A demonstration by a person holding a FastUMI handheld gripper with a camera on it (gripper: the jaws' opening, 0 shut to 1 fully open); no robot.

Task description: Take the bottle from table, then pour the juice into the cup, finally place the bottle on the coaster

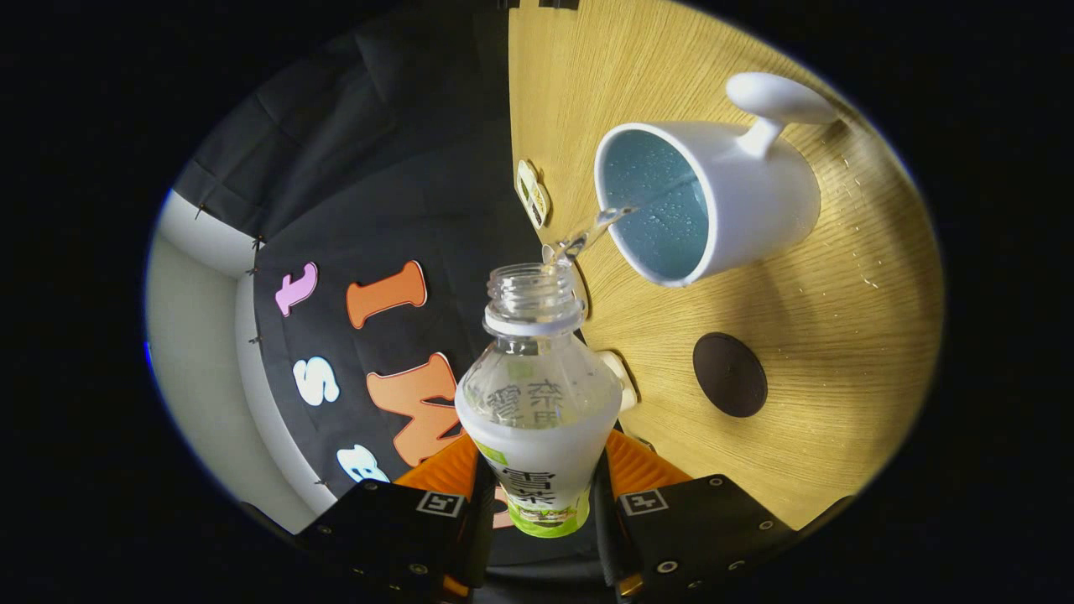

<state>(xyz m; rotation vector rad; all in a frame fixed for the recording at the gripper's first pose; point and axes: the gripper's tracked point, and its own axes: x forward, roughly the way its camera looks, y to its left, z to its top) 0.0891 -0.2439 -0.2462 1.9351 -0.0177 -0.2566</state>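
— What colours on the cup (738,184)?
— White outside, pale blue within, speckled with droplets.
— The bottle (537,403)?
— Clear plastic, white label with a green band.
— And the coaster (730,374)?
— Dark brown, on a light oak-grain surface (839,335).

table (839,403): light wood grain, droplets | wall tags (532,195): small, along table edge | cloth wall (403,184): black

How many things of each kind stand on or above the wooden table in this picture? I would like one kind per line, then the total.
Clear plastic bottle with no cap, held between the fingers of the tool, pouring: 1
White ceramic cup with blue inside: 1
Dark round coaster, lying beside the cup: 1
Small pale tags near the table's edge: 3
Total: 6
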